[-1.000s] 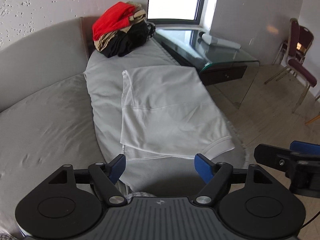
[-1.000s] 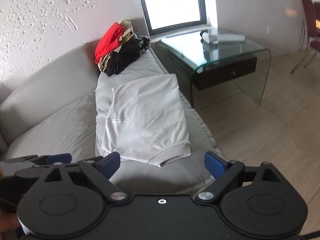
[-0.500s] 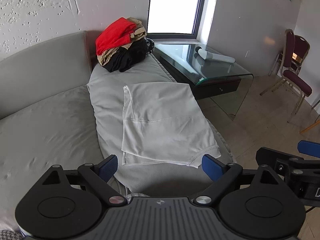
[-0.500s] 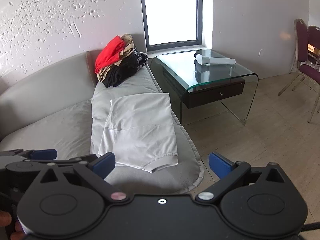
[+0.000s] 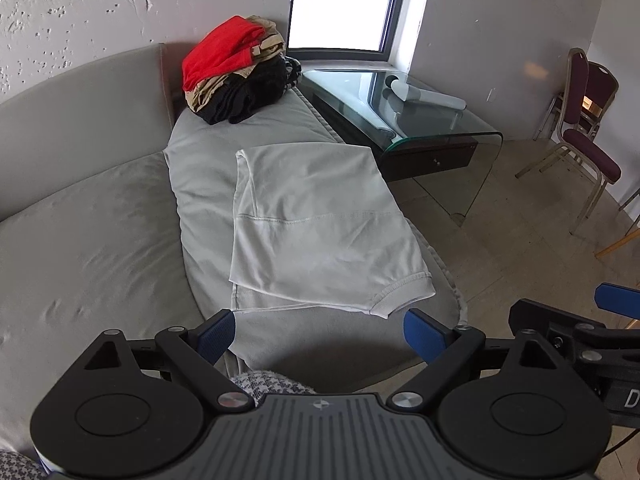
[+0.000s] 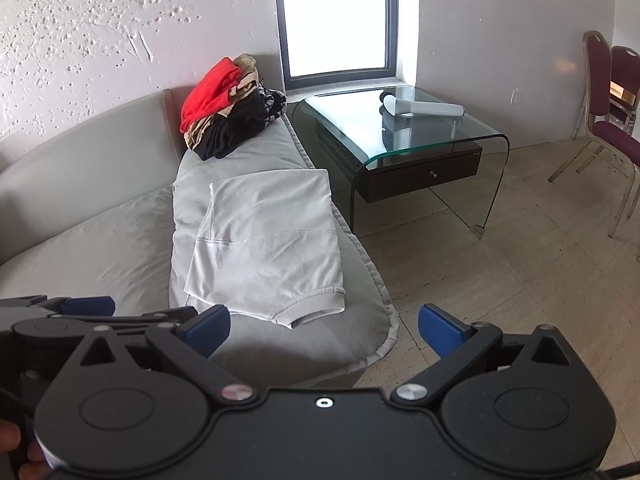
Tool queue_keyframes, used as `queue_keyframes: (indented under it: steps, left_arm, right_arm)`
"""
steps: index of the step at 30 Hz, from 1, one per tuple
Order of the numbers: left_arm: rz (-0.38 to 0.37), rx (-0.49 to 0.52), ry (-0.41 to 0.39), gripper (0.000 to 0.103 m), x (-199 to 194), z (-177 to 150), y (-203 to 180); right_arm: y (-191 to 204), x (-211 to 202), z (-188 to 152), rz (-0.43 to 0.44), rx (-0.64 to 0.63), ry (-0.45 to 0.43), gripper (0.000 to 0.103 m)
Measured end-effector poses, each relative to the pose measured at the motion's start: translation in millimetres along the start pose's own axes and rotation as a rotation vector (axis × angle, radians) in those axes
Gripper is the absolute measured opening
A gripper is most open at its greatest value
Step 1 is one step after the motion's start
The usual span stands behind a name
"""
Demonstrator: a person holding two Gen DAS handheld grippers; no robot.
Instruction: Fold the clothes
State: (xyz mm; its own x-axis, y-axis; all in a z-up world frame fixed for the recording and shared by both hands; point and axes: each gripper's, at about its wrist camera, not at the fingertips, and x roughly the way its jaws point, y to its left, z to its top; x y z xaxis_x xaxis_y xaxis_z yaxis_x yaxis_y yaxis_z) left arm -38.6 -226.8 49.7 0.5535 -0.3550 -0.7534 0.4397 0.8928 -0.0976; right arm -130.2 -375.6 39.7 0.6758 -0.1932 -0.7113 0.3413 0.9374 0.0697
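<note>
Writing: one letter, "D", on right gripper (image 5: pixel 618 300) body.
Shirt (image 5: pixel 320 228): folded, near sofa (image 5: pixel 100 240) front edge.
Left gripper (image 5: pixel 320 334): wide, empty, angled down.
Right gripper: wide, empty.

A grey sofa (image 5: pixel 92 240) stands against a rough white wall (image 6: pixel 100 40). Beside it, under a bright window (image 6: pixel 336 16), a glass side table (image 6: pixel 420 132) holds a white cylinder (image 6: pixel 424 109). Maroon chairs (image 5: pixel 588 136) stand on the tiled floor (image 6: pixel 500 280).
</note>
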Motion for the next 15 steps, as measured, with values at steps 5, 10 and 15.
queue_keyframes:
  steps: [5,10,15]
  left_arm:
    - [0.003,-0.001,0.003,0.087,2.5,-1.2,-0.6]
    - [0.012,0.009,0.004,0.087,5.5,-2.8,-1.8]
    - [0.012,0.026,-0.008,0.088,6.6,-3.1,-2.7]
  right_arm:
    - [-2.4,3.4,-0.4,0.006,0.003,0.004,0.101]
    - [-2.3,5.3,-2.6,0.007,0.005,0.010,0.101]
    - [-3.8,6.3,-2.3,0.010,0.005,0.012,0.101]
